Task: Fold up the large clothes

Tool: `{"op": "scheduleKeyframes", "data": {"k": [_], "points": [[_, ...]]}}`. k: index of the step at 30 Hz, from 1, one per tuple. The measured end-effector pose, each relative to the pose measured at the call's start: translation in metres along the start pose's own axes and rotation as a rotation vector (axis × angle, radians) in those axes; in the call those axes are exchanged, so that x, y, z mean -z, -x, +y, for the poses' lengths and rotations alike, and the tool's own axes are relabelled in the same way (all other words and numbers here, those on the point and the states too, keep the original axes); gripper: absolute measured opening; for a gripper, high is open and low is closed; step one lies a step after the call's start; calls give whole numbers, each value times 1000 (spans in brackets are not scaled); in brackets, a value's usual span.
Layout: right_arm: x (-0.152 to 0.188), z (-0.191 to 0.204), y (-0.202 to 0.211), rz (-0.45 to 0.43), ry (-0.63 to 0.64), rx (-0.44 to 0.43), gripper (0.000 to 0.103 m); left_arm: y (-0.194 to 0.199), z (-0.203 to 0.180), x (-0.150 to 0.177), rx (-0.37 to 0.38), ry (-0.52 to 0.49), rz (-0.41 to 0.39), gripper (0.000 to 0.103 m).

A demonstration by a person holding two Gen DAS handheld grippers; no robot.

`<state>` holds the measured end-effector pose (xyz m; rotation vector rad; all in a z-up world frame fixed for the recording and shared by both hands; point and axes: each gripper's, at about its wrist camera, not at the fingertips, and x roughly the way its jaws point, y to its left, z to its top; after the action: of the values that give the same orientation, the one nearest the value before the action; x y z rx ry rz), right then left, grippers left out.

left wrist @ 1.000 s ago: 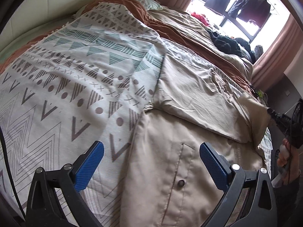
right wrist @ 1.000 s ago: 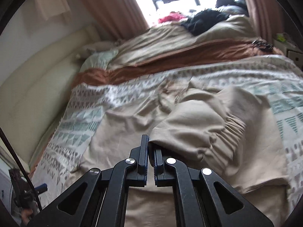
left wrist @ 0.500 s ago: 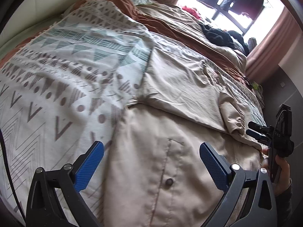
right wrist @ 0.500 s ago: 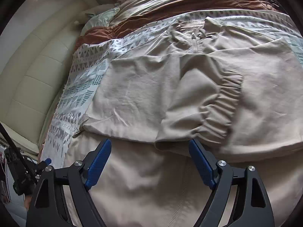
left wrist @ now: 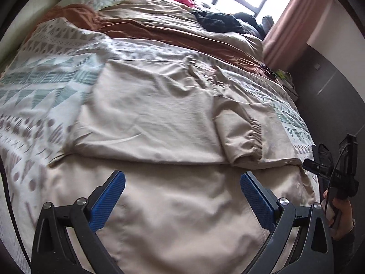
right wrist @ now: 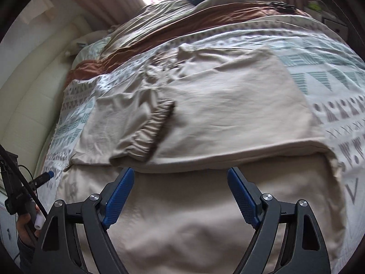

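Both grippers, left gripper and right gripper, jaws apart over beige jacket; patterned duvet beneath, dark clothes beyond; no legible labels

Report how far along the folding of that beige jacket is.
Done: both sleeves lie folded across the beige jacket, the elastic cuff on top. In hand: nothing; the left gripper and right gripper hover above the hem, jaws open. Left: folding the lower half up.

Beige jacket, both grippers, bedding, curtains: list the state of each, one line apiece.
beige jacket: spread on the bed, both sleeves folded across its front.
elastic cuff: lying on top, gathered.
left gripper: open, holding nothing.
right gripper: open, holding nothing.
patterned duvet: spread flat under the jacket.
curtain: drawn aside.
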<state>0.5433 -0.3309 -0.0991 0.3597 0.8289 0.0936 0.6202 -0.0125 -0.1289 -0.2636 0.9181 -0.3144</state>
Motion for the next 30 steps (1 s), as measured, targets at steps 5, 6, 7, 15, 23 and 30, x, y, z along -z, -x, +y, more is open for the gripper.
{"op": "scheduleKeyframes", "data": {"k": [5, 6, 7, 15, 23, 30], "points": [[10, -36, 32, -22, -52, 60, 83, -31, -47, -15, 15, -87, 34, 103], [11, -44, 37, -28, -67, 77, 83, -36, -54, -16, 18, -99, 41, 103], [13, -51, 41, -35, -81, 97, 83, -44, -64, -18, 29, -116, 54, 103], [20, -92, 50, -31, -165, 342, 83, -92, -122, -24, 18, -260, 143, 103], [13, -110, 15, 41, -233, 406, 52, -145, -149, -20, -86, -394, 228, 103], [4, -118, 2, 15, -265, 413, 43, -159, -128, -23, -163, -374, 232, 102]]}}
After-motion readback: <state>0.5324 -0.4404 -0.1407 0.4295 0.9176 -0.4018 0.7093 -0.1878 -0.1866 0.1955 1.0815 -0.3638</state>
